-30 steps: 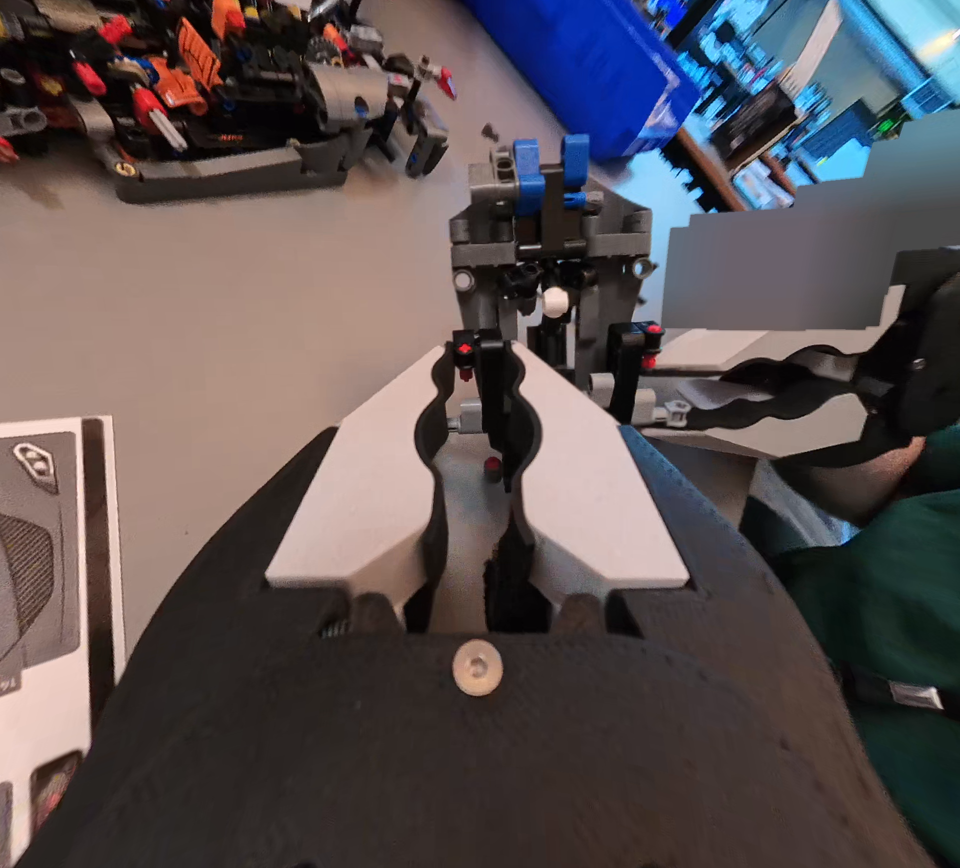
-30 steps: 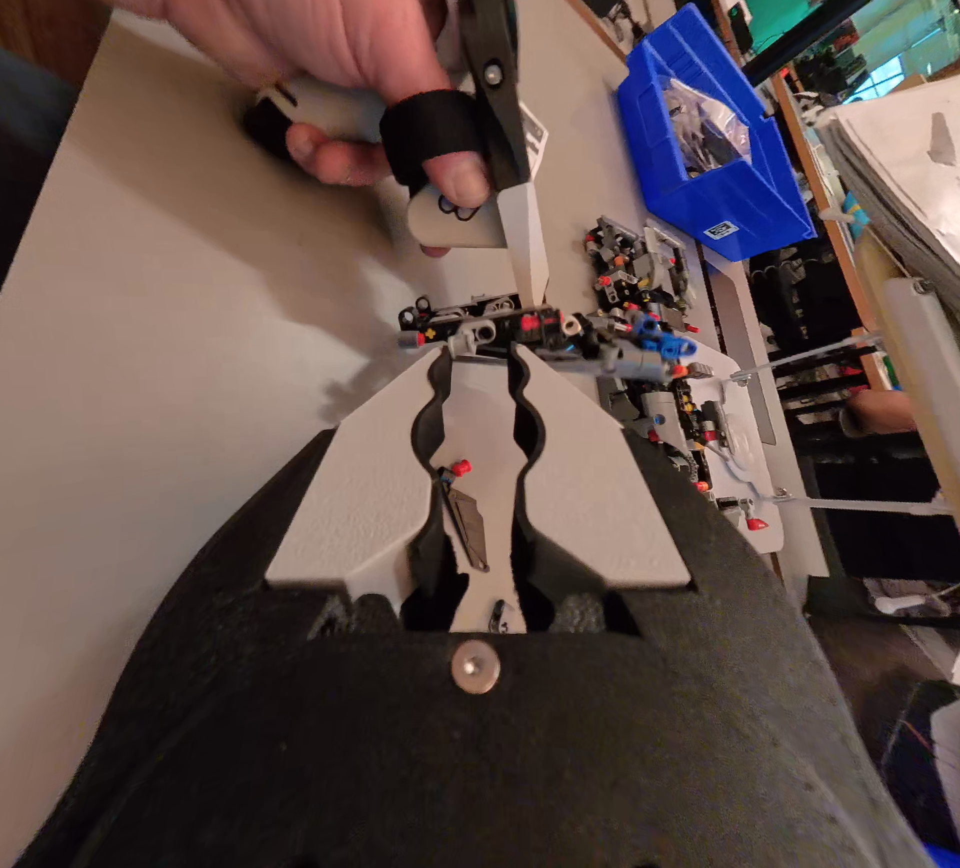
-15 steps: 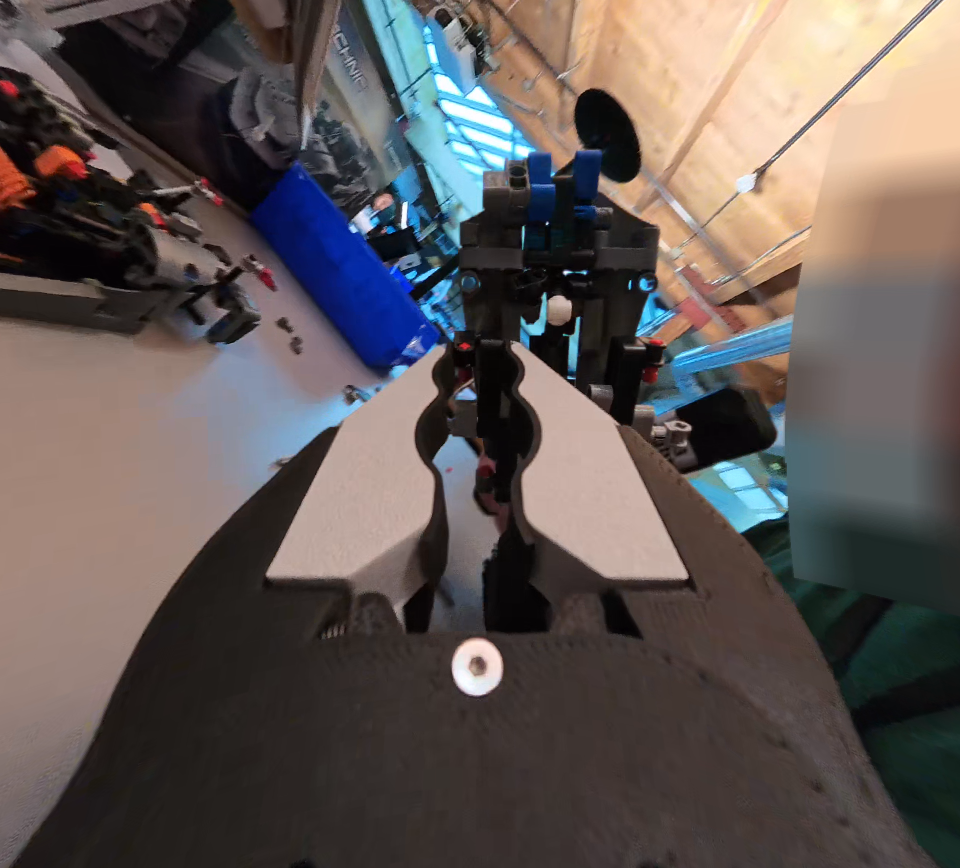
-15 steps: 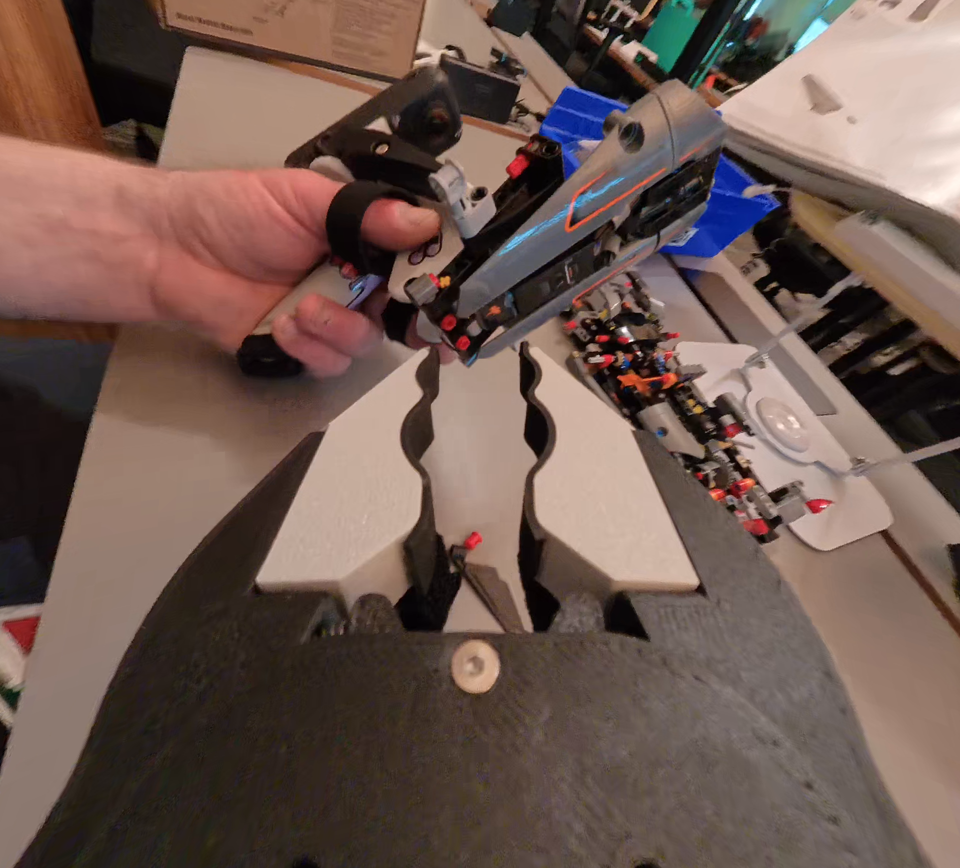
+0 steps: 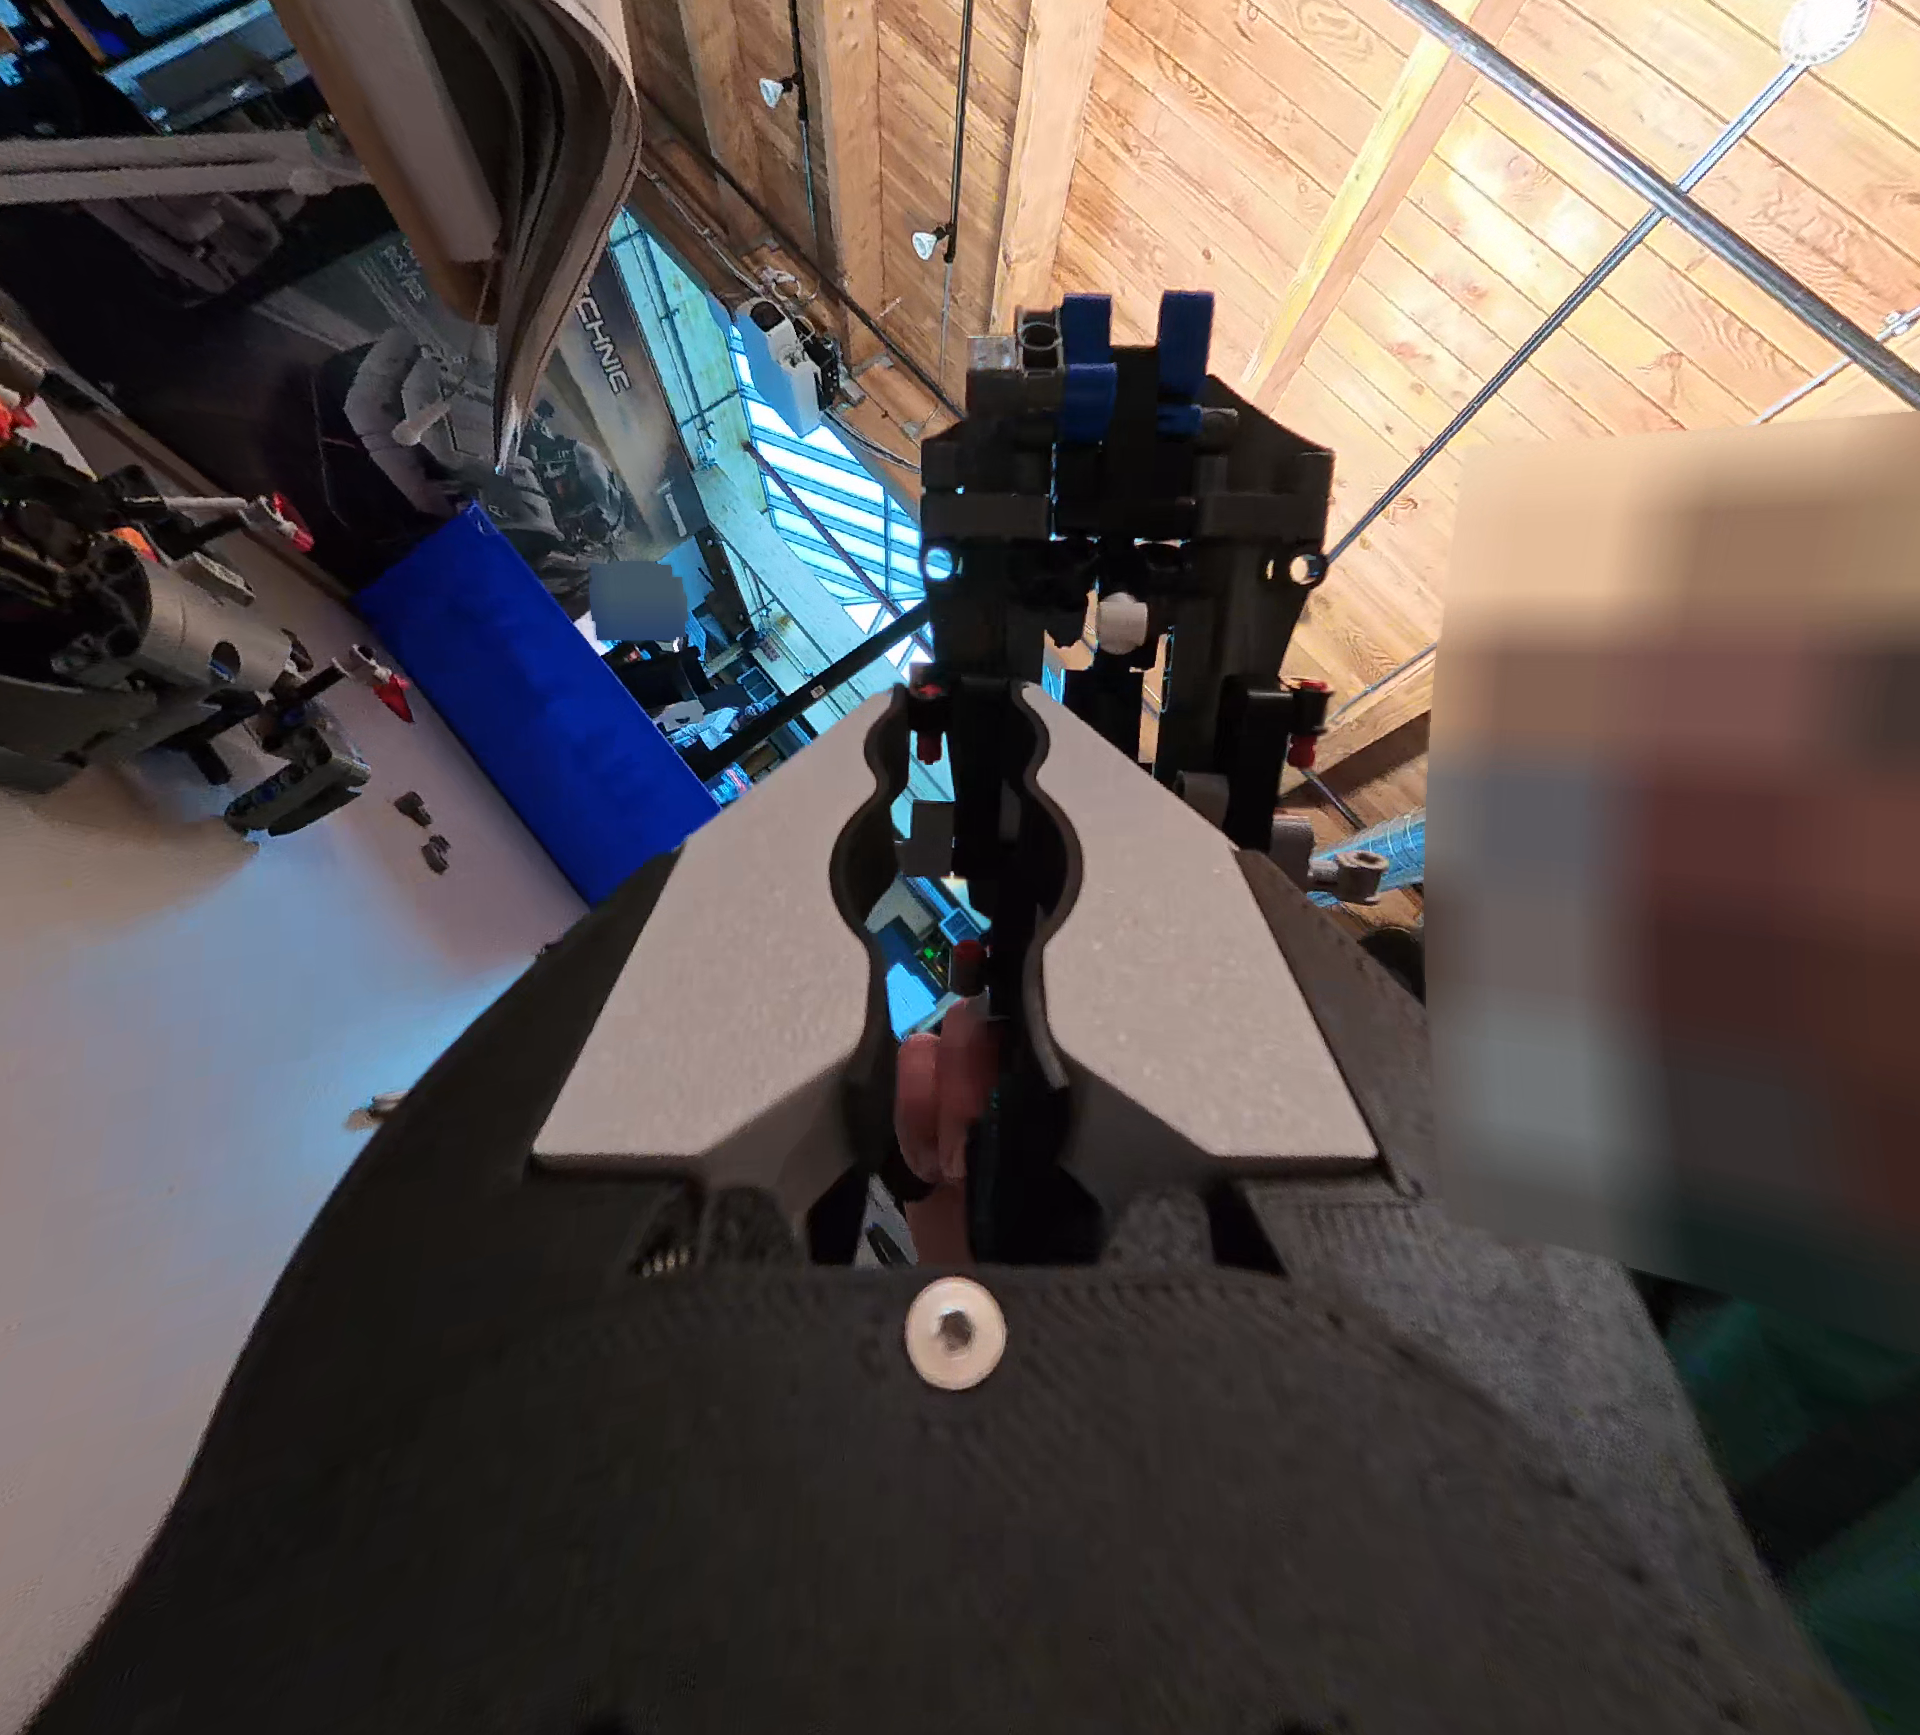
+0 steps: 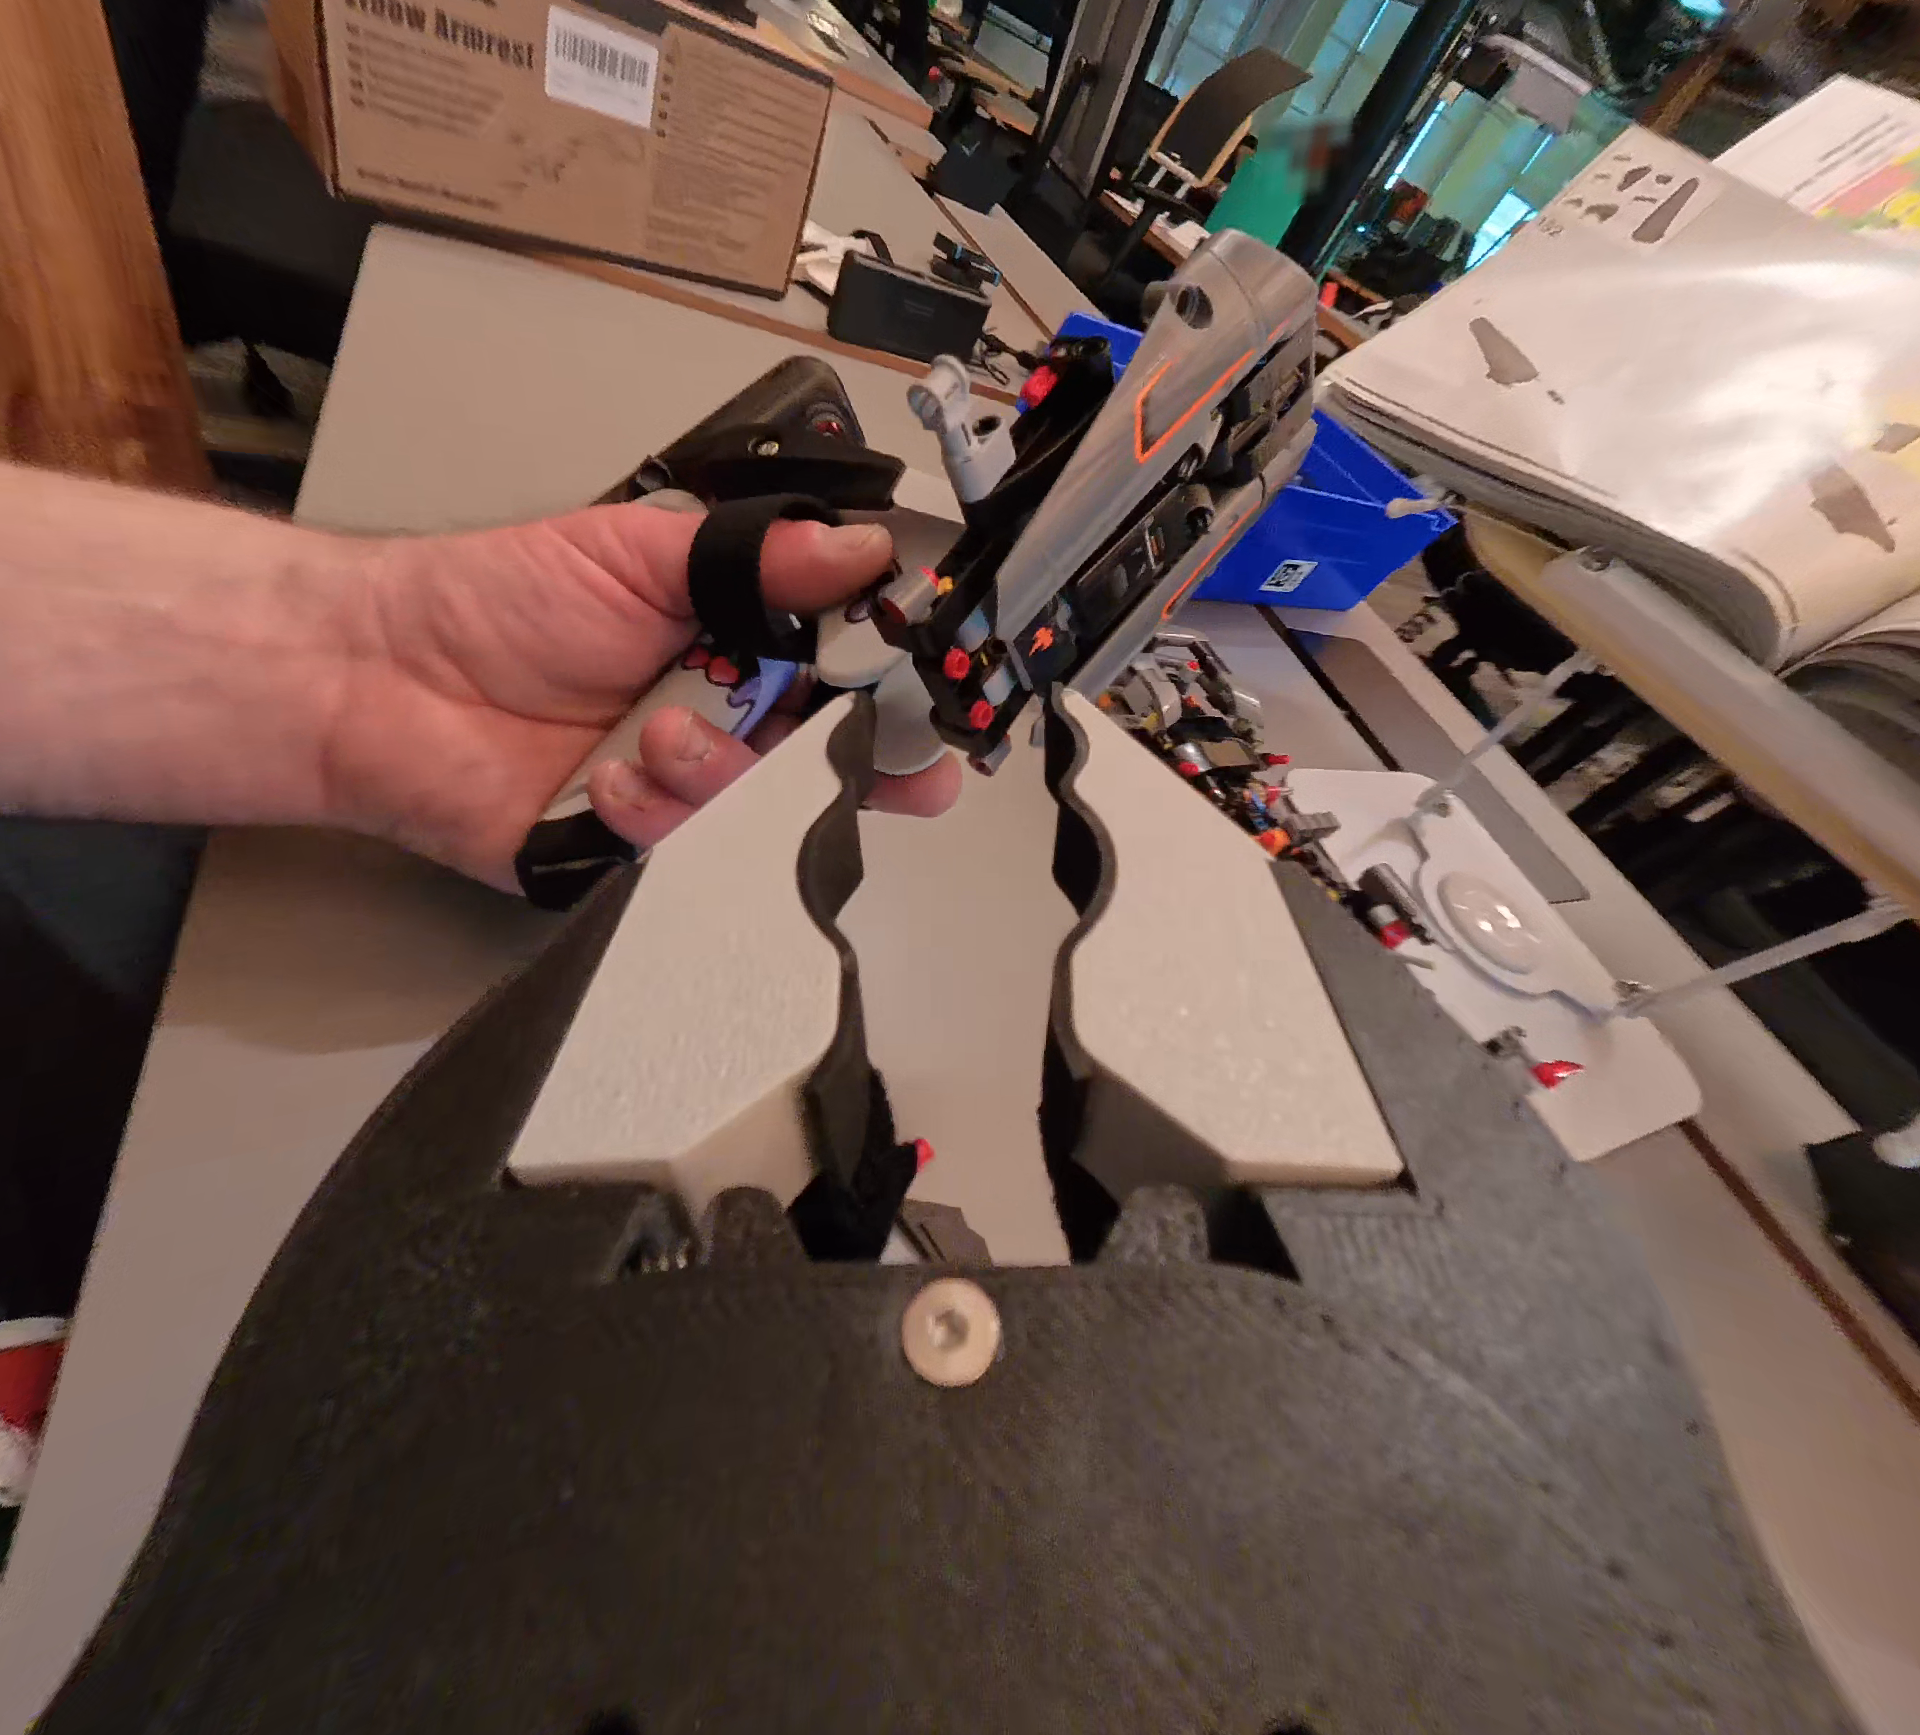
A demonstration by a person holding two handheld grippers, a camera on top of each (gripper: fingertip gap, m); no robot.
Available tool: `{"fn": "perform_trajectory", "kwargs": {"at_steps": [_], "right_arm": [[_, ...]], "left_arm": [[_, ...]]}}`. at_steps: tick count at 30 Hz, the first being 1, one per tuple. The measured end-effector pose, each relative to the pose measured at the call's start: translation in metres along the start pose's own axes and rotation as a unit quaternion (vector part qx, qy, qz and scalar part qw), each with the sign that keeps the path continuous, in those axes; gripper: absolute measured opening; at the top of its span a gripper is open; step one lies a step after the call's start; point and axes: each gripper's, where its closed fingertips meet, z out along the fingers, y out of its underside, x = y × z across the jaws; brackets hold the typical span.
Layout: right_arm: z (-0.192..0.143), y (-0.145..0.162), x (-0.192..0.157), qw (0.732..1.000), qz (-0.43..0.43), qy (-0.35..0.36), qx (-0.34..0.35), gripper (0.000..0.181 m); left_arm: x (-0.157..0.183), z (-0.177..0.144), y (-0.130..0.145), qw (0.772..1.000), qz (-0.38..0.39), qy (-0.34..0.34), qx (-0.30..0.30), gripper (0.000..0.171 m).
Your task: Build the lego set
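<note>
Above the bench point(image 6: 436, 355), well clear of its far edge where the larger build point(image 6: 1195, 740) is lying, a grey lego sub-assembly point(image 6: 1122, 522) is being held aloft, pinched in the left gripper point(image 5: 961, 719). Judged from this, it should be kept tilted steadily while being inspected. The right gripper point(image 6: 951, 719) is being held spread and empty just beneath, and the left hand point(image 6: 540, 657) is being wrapped around its handle.

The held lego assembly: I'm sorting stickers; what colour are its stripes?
Orange stripes on the grey lego assembly, clearest in the right wrist view.
</note>
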Motion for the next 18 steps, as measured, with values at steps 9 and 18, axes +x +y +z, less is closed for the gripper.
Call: {"fn": "perform_trajectory", "kwargs": {"at_steps": [9,18], "right_arm": [[-0.007,-0.007,0.012,0.987,0.146,-0.049,0.046,0.039],[-0.001,-0.004,0.025,0.984,0.166,-0.057,0.042,0.021]], "left_arm": [[-0.004,0.001,-0.008,0.998,0.046,-0.046,0.012,0.015],[-0.002,0.009,0.002,0.993,0.093,-0.074,-0.021,0.015]]}}
